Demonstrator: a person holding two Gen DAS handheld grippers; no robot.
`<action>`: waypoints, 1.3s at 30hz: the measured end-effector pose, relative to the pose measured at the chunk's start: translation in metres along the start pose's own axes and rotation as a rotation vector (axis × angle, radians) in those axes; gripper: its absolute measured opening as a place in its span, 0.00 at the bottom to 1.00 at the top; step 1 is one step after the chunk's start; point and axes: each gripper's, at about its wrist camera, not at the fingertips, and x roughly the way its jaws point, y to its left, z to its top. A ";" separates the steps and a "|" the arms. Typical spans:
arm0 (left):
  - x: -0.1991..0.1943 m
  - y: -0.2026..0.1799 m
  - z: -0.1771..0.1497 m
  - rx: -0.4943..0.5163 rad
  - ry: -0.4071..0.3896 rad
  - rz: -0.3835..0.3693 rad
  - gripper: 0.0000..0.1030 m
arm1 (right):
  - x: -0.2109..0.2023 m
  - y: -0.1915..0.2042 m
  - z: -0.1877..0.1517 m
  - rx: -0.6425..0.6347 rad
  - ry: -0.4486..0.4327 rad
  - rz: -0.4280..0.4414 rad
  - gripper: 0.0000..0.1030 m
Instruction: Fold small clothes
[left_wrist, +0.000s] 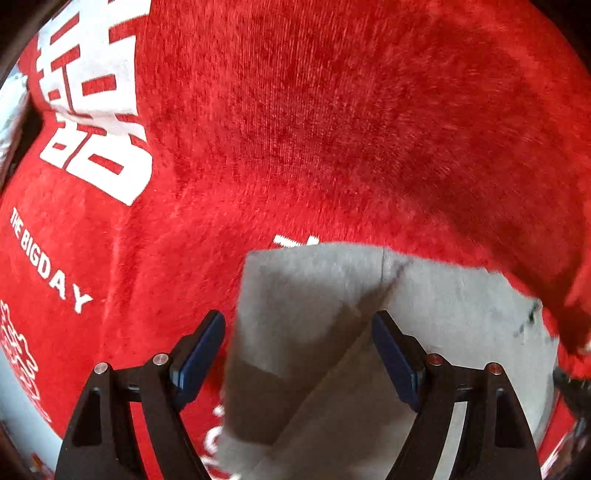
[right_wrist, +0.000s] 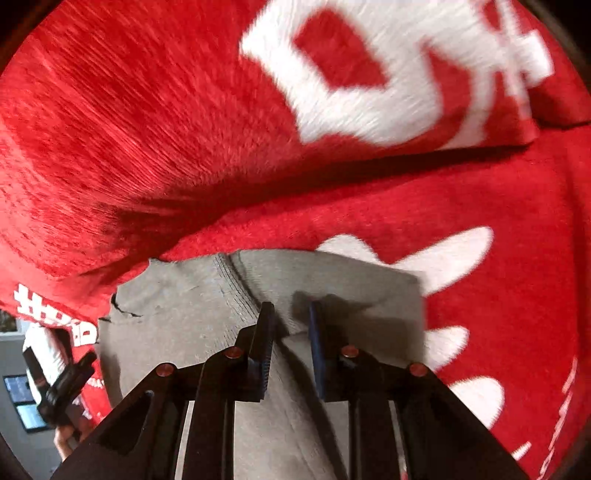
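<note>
Left wrist view: we look down on a grey garment (left_wrist: 314, 314) lying on a red plush cloth (left_wrist: 332, 129).

No containers show. Our left gripper (left_wrist: 299, 325) hangs spread wide over the garment's folded layers, nothing between its pads. Our right gripper (right_wrist: 291, 314) stands nearly closed above the garment's seam (right_wrist: 236, 284); we cannot tell whether it pinches fabric. White lettering (left_wrist: 88, 122) marks the cloth. A red fold (right_wrist: 369, 177) rises behind the garment; its near edges lie clear.
</note>
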 end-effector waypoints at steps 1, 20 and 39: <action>-0.004 0.000 -0.004 0.020 0.004 -0.006 0.80 | -0.006 0.000 -0.004 0.011 -0.008 0.009 0.28; -0.021 0.040 -0.115 0.217 0.320 -0.341 0.71 | 0.058 0.065 -0.256 0.374 0.249 0.341 0.47; -0.017 0.069 -0.143 0.277 0.308 -0.363 0.08 | 0.043 0.052 -0.251 0.253 0.266 0.183 0.07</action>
